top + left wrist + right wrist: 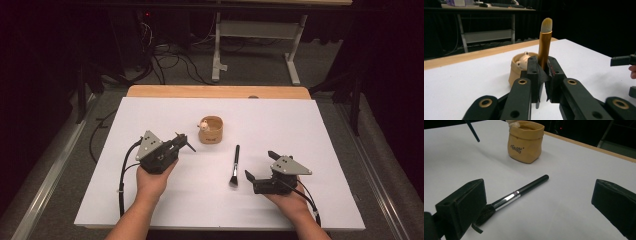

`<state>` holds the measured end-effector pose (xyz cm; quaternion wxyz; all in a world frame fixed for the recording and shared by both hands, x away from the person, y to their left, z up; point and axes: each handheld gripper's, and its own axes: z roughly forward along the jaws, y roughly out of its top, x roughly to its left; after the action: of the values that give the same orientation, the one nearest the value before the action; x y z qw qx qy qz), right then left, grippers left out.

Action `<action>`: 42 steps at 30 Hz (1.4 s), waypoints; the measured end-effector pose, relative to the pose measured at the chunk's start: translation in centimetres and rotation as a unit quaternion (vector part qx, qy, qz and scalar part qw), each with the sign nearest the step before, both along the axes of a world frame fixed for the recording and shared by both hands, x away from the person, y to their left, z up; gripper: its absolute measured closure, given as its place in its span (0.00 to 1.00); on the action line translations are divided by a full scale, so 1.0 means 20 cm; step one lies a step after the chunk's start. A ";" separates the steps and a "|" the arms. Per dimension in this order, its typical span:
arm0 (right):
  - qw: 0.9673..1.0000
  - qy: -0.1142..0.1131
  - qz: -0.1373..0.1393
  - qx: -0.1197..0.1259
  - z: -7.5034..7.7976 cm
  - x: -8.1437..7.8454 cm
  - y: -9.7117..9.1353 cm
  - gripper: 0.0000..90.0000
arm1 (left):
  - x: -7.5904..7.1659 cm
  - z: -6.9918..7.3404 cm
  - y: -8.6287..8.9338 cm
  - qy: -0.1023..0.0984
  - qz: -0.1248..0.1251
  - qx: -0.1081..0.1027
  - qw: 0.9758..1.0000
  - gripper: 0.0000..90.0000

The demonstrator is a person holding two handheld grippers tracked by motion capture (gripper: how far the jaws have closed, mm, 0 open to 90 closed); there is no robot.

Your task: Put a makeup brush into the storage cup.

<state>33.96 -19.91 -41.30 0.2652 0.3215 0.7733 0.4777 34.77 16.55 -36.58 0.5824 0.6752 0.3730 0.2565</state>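
Two grippers: left gripper (pixel 543 75) clamps a gold brush (pixel 544 47), handle hidden; right gripper (pixel 536 205) gapes.

left black two-jaw gripper (pixel 184 142): held in the left hand (pixel 151 178), forearm entering from the bottom edge, jaws aimed up and to the right, pressed together on a gold-handled brush (pixel 544 42). right black two-jaw gripper (pixel 261 165): cradled in the right hand (pixel 289 199), jaws aimed left, spread wide apart, nothing between them.
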 end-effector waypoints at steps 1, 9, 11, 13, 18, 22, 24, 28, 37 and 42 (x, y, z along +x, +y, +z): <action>1.000 0.000 0.002 0.003 0.00 0.00 0.00 0.01 | 0.01 0.01 0.00 -0.001 0.001 -0.001 1.000 0.92; 1.000 -0.006 0.000 0.007 0.00 0.01 -0.02 0.01 | 0.09 0.13 0.00 -0.004 0.006 -0.005 1.000 0.92; 1.000 -0.005 -0.002 0.009 0.01 0.00 -0.02 0.01 | 0.11 0.16 0.00 -0.006 0.006 -0.004 1.000 0.92; 1.000 -0.006 -0.001 0.008 0.01 0.00 -0.02 0.01 | 0.12 0.18 -0.01 -0.009 0.007 -0.007 1.000 0.92; 1.000 -0.007 0.001 0.006 0.00 0.00 -0.01 0.01 | 0.17 0.22 -0.01 -0.012 0.011 -0.009 1.000 0.92; 1.000 -0.006 -0.001 0.009 0.00 0.00 -0.02 0.01 | 0.20 0.24 -0.02 -0.015 0.014 -0.011 1.000 0.92; 1.000 -0.007 -0.002 0.008 0.01 0.00 -0.02 0.01 | 0.21 0.25 -0.02 -0.016 0.015 -0.014 1.000 0.92; 1.000 -0.008 -0.002 0.007 0.01 0.00 -0.02 0.01 | 0.23 0.27 -0.03 -0.019 0.015 -0.014 1.000 0.92; 1.000 -0.009 0.000 0.009 0.01 0.00 -0.02 0.01 | 0.27 0.32 -0.07 -0.024 0.012 -0.012 1.000 0.92; 1.000 -0.009 0.001 0.013 0.01 0.00 -0.03 0.01 | 0.30 0.33 -0.09 -0.022 0.013 -0.010 1.000 0.92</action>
<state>33.90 -20.48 -41.08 0.2676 0.3198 0.7649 0.4909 40.78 14.66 -29.92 0.5942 0.6585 0.3712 0.2750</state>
